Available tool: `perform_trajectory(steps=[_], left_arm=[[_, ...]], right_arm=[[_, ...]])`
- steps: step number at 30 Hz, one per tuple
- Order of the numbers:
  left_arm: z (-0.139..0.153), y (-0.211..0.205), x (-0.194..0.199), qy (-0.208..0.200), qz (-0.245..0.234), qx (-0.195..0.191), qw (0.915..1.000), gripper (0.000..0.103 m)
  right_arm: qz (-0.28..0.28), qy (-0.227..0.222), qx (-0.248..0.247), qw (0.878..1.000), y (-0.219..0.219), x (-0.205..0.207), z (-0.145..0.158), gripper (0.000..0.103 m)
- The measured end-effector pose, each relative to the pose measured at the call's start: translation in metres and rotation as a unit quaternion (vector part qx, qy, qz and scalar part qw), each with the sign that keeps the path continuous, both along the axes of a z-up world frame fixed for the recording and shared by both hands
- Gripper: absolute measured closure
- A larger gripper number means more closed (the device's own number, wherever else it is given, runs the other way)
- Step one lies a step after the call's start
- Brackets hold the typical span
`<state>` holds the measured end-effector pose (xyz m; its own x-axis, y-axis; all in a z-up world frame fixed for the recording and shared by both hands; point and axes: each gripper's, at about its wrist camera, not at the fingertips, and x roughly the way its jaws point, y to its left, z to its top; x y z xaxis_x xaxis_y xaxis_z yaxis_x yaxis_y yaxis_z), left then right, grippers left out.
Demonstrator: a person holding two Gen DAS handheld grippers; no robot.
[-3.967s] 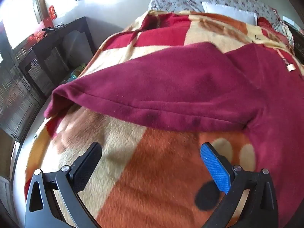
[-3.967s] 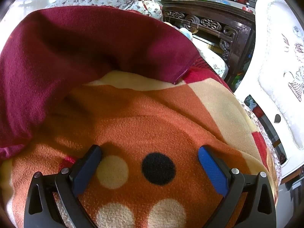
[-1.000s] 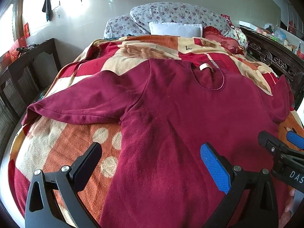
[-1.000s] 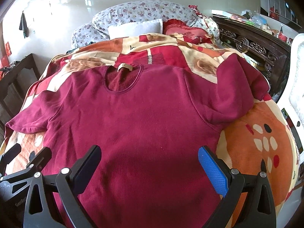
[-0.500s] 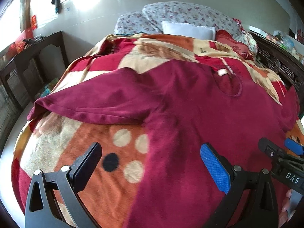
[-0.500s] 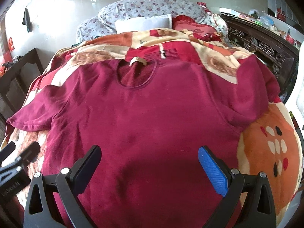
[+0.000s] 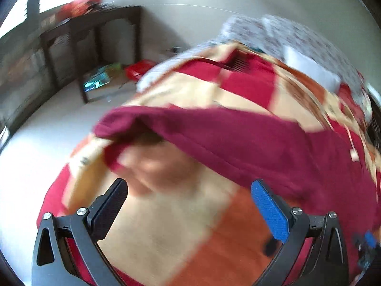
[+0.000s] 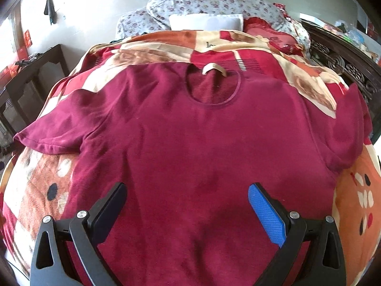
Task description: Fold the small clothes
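Observation:
A maroon short-sleeved shirt (image 8: 202, 147) lies flat, front up, on a patterned blanket (image 8: 352, 202), collar and its beige tag (image 8: 213, 68) at the far side. My right gripper (image 8: 187, 205) is open and empty above the shirt's lower body. In the blurred left wrist view the shirt's left sleeve (image 7: 202, 133) lies across the blanket (image 7: 181, 226), its cuff end at the bed's left edge. My left gripper (image 7: 189, 202) is open and empty, just short of the sleeve hem.
Floral pillows (image 8: 214, 2) and a white pillow (image 8: 206, 21) lie at the head of the bed. A dark wooden table (image 7: 95, 35) stands left of the bed over pale floor (image 7: 35, 143). A carved dark headboard (image 8: 345, 66) runs along the right.
My left gripper has swung left and come closer to the left sleeve, so the view is blurred. My right gripper has moved slightly nearer over the shirt's body. Both stay open.

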<state>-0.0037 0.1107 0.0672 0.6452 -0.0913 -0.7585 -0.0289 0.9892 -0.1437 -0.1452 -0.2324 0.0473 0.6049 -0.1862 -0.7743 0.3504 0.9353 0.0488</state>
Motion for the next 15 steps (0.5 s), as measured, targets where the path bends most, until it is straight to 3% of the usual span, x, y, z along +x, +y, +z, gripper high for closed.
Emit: perform_trajectory(steps=[7,11,15], left_arm=[[-0.003,0.103,0.058,0.023,0.111,-0.092,0.9892,0.000],[-0.007,0.129,0.089,0.033,0.129,-0.067,0.9887,0.001],[-0.021,0.130,0.117,0.066,0.111,-0.032,0.9911,0.027]], right_arm=[[0.020,0.010,0.002,1.000,0.010,0.011,-0.005,0.000],[0.027,0.018,0.004,0.999,0.015,0.015,-0.010,0.000],[0.033,0.024,0.004,0.999,0.019,0.020,-0.013,0.000]])
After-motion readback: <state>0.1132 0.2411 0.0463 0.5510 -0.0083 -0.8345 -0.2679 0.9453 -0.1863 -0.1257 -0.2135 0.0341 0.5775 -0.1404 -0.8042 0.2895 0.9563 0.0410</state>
